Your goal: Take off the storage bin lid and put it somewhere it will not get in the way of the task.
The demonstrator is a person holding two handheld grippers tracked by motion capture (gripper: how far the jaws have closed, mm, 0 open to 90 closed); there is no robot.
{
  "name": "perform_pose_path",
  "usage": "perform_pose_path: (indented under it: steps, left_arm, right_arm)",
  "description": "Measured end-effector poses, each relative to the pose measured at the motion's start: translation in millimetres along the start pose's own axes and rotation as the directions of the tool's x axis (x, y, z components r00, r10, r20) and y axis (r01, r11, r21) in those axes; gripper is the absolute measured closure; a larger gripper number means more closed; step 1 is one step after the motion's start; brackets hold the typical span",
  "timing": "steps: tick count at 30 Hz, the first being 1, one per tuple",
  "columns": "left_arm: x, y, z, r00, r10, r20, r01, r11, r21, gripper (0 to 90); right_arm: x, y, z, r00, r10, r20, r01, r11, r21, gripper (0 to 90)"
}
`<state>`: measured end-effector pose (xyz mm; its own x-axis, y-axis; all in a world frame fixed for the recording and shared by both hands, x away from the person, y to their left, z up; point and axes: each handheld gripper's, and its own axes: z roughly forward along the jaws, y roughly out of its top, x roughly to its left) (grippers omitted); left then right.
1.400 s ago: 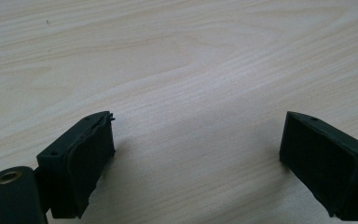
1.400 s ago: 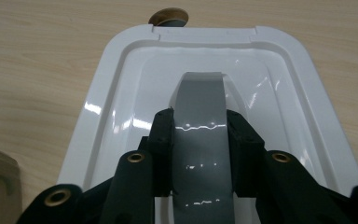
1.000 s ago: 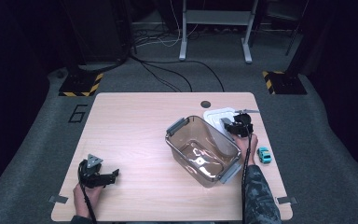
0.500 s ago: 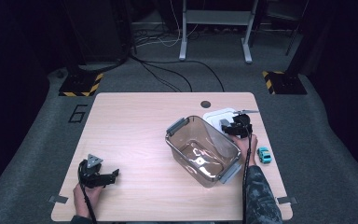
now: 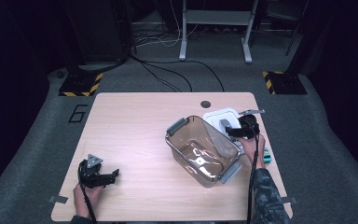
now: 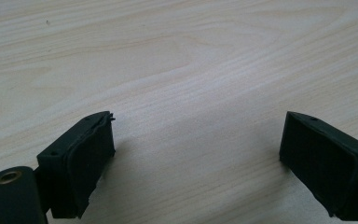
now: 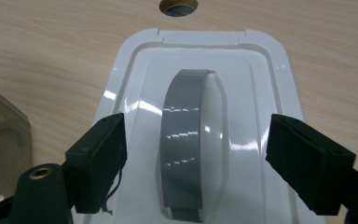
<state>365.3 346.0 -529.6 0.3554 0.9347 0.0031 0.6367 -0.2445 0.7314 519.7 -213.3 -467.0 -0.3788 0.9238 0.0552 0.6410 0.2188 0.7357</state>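
- White lid point(image 7: 200, 140) lies flat on the table point(image 5: 135, 135), just behind the clear container point(image 5: 203, 151), at the far right.
- Right gripper point(image 7: 196, 163) hovers directly over the lid; its jaws, which have just been opening, stand apart on either side of the grey handle point(image 7: 191, 144) without touching it.
- The handle's long axis runs away from the gripper, in line with the jaws, so a grip would close across its narrow width.
- Right hand is far nearer; left gripper point(image 6: 196, 163) rests well apart at the near left, jaws wide over bare wood.
- The container appears empty; a small teal object point(image 5: 266, 156) lies beside the right forearm.
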Motion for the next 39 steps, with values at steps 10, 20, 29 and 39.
perform_pose_path:
  steps: [10, 20, 29, 39]
  left_arm:
    - [0.0, 0.0, 0.0, 1.0000, 0.000, 0.000, 0.000, 1.0000, 0.000, 9.5]
    - [0.1, 0.0, 0.0, 1.0000, 0.002, 0.001, -0.002, 1.0000, 0.000, 9.5]
    - [-0.3, -0.2, 0.3, 1.0000, 0.003, -0.001, -0.003, 1.0000, -0.005, 9.5]
    - [-0.4, -0.3, 0.4, 1.0000, 0.005, -0.002, -0.005, 1.0000, -0.008, 9.5]
  right_arm:
    - [-4.5, -14.8, -16.2, 0.9998, -0.003, 0.021, 0.002, 1.000, 0.014, 11.9]
    - [-11.1, -27.6, -39.3, 0.9995, 0.011, 0.029, -0.010, 1.000, -0.017, 2.2]
    - [-16.9, -41.8, -61.4, 0.9979, 0.035, 0.054, -0.033, 0.999, -0.042, 0.0]
    - [-20.9, -57.3, -79.9, 0.9947, 0.047, 0.091, -0.043, 0.998, -0.050, 0.0]
